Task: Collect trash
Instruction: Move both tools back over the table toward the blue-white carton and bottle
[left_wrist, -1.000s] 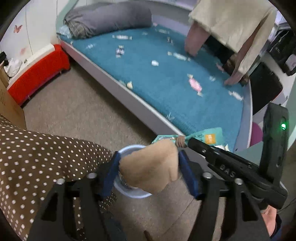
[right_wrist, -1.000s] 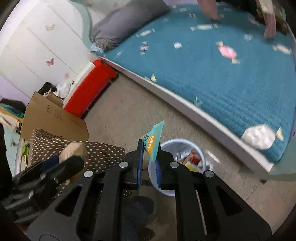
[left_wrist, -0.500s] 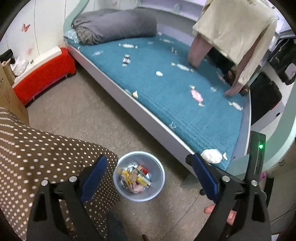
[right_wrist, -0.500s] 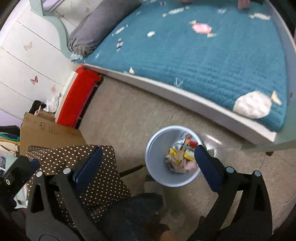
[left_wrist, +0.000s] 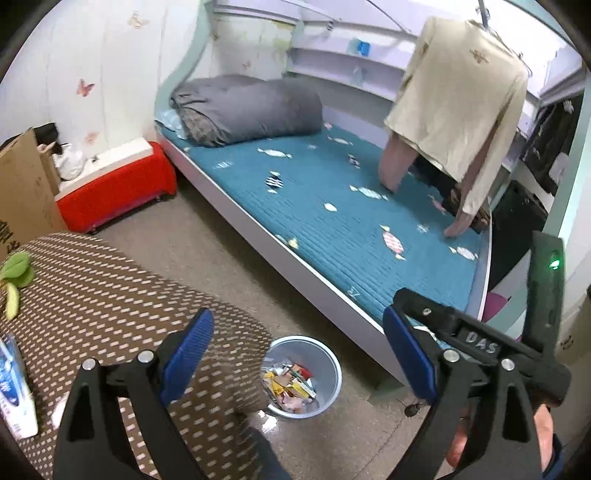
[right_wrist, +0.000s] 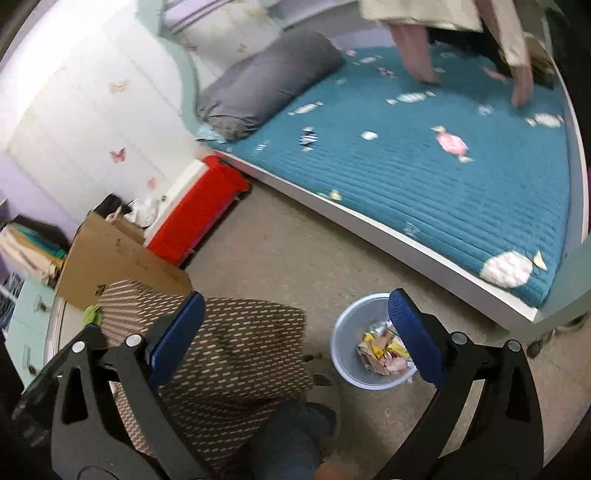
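A pale blue trash bin (left_wrist: 325, 354) stands on the floor beside the bed, holding yellow, red and tan wrappers and paper (left_wrist: 291, 384). My left gripper (left_wrist: 297, 317) hangs high above it, open, with nothing between its blue pads. In the right wrist view the same bin (right_wrist: 343, 343) lies below and right of centre. My right gripper (right_wrist: 295, 297) is open wide and empty there, its right pad (right_wrist: 413, 332) overlapping the bin's rim. The right gripper's black body also shows at the right of the left wrist view.
A bed with a teal quilted cover (left_wrist: 332, 229) patterned with candy shapes fills the right. A rolled grey duvet (left_wrist: 247, 110) lies at its head. A brown dotted cushion (left_wrist: 110, 314), a red box (left_wrist: 114, 188) and a cardboard box (left_wrist: 22, 192) stand left. A beige garment (left_wrist: 458, 96) hangs over the bed.
The left gripper let go of a tan wad and the right gripper a teal wrapper over the bin. Both then rose, so the bin looks smaller and farther below.
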